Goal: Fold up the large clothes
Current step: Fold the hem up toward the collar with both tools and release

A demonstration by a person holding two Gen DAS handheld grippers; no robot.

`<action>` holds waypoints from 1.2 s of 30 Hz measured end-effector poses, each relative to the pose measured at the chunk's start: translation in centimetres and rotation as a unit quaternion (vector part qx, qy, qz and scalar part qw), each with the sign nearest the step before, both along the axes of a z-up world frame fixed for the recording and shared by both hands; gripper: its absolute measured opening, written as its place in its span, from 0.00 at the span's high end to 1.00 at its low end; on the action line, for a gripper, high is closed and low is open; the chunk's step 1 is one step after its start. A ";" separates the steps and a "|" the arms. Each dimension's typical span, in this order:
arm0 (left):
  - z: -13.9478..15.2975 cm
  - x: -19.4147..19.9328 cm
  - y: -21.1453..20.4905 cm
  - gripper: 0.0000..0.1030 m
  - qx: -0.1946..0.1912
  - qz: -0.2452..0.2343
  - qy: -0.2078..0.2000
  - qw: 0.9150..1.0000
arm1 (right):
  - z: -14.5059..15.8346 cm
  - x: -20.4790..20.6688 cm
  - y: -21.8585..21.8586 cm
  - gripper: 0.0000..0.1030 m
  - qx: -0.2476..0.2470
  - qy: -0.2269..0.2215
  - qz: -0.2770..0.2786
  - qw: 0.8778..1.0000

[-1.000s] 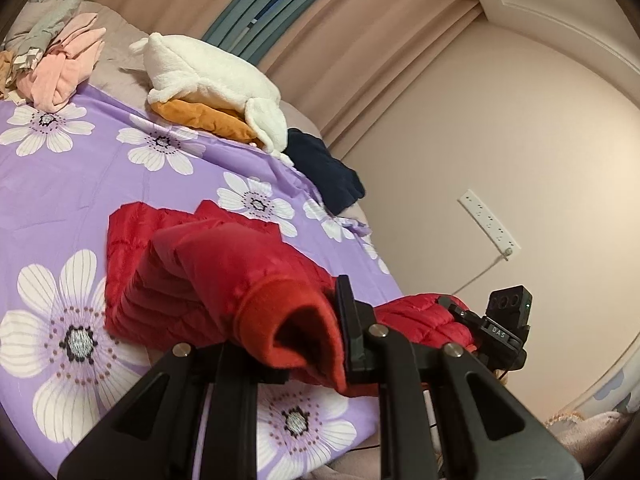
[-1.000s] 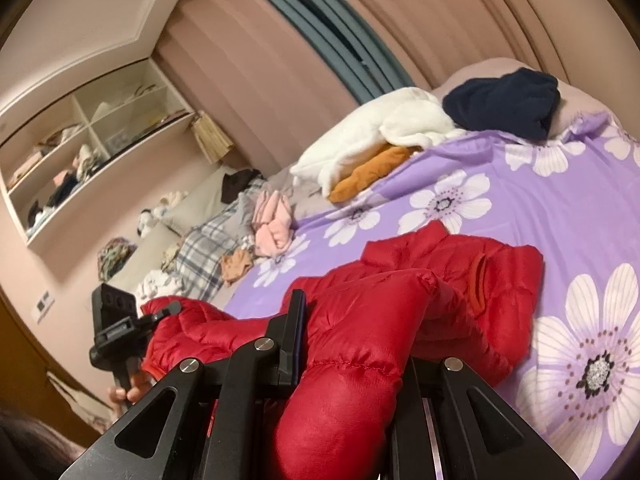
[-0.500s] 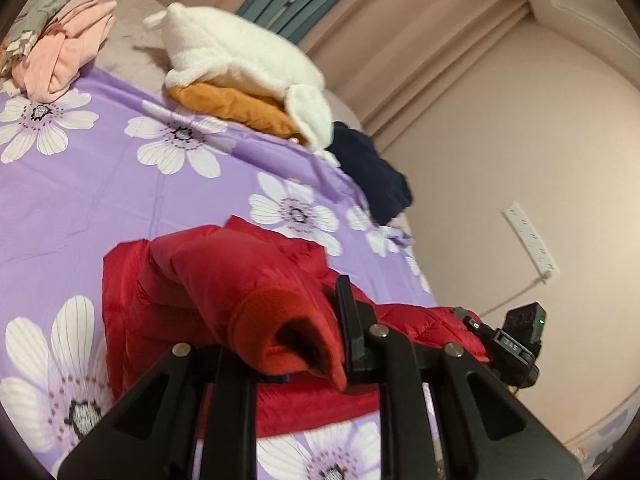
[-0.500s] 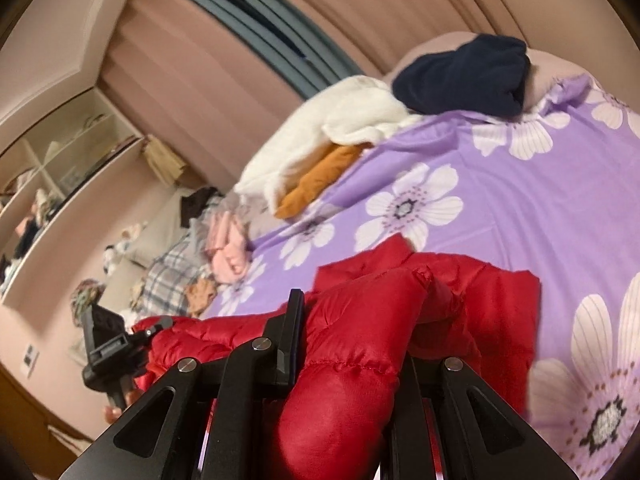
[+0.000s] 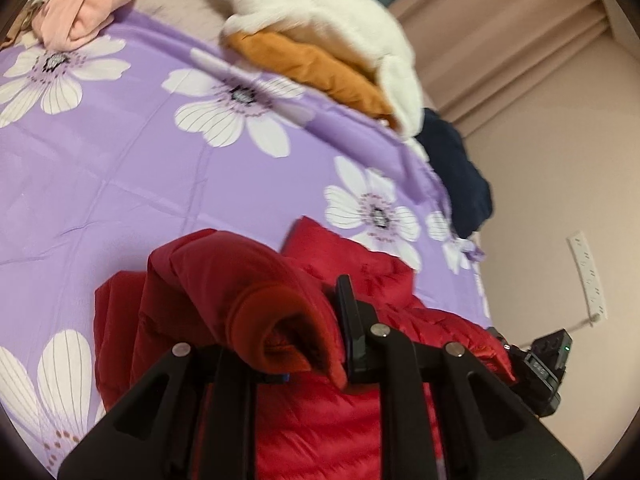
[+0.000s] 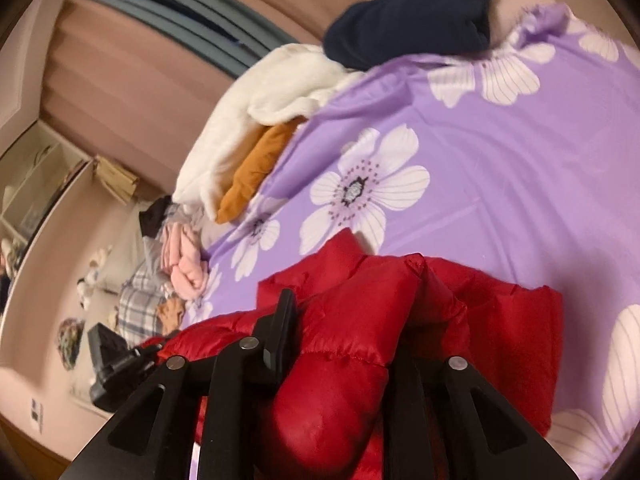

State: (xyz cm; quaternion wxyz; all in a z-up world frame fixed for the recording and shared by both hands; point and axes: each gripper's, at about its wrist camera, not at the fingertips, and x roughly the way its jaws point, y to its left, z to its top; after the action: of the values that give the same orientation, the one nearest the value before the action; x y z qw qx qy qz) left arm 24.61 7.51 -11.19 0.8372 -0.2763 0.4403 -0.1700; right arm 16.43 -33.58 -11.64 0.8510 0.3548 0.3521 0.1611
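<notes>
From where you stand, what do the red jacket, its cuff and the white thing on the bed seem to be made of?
Red jacket: looks like thin, slightly shiny synthetic shell, padded; stitched seams split it into puffy sections.
Cuff: matte and soft, probably ribbed knit or fleece; no sheen, thick rolled edge.
White garment: fluffy, fleece-like pile, though blur hides the texture.

No legible text, label, brand, number or sign in either of my wrist views. The other gripper's camera block [image 5: 550, 354] in my left wrist view carries small markings, too blurred to read. A small dark-marked patch [image 6: 36, 414] low on the wall in my right wrist view is likewise unreadable.
</notes>
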 end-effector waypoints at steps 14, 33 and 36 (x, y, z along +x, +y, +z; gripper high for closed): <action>1.3 1.8 1.2 0.23 -0.018 0.034 0.033 0.999 | 1.5 -0.8 -3.9 0.24 0.071 -0.017 -0.078 0.994; 1.1 -9.7 -4.1 0.22 0.201 -0.071 -0.054 0.975 | 3.3 -8.4 6.7 0.24 -0.292 -0.069 0.009 0.954; -0.1 -10.8 -5.4 0.39 0.220 -0.086 -0.060 0.970 | 2.4 -9.1 8.2 0.24 -0.314 -0.076 0.031 0.946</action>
State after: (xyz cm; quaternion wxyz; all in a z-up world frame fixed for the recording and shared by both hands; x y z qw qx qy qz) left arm 13.82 2.11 -11.25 0.8845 -0.0361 0.4379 -0.1568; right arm 7.32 -25.42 -9.26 0.9382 0.0447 0.3296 0.0954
